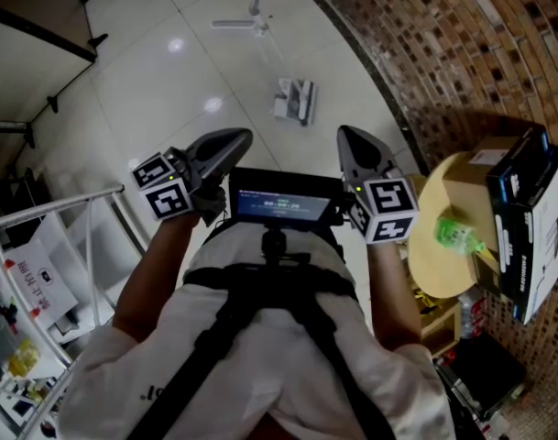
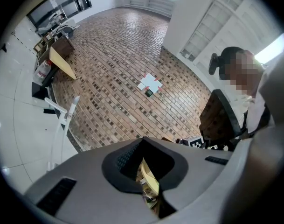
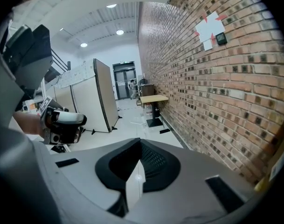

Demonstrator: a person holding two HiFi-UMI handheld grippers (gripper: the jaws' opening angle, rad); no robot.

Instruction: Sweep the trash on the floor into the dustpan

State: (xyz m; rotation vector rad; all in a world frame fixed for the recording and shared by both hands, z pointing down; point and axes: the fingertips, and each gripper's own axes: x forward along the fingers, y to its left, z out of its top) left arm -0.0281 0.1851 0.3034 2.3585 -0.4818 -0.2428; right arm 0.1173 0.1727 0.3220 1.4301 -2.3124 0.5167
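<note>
Head view, left gripper [image 1: 243, 137] and right gripper [image 1: 344, 133] closed, empty, dustpan [image 1: 295, 101] on floor [image 1: 159, 90] well ahead of both

We cannot tell what the small grey-white thing [image 1: 295, 101] on the far floor is, nor the pale long-handled thing [image 1: 245, 21] beyond it. The print on the near screen [image 1: 280, 207] is too blurred to read. The right edge cuts off the black-and-white box [image 1: 538, 246], and the left edge cuts off the white rack [image 1: 54, 209].

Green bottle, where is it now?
Head view, right side: the green bottle sits on the round table, next to the boxes, right of the right claw.
</note>
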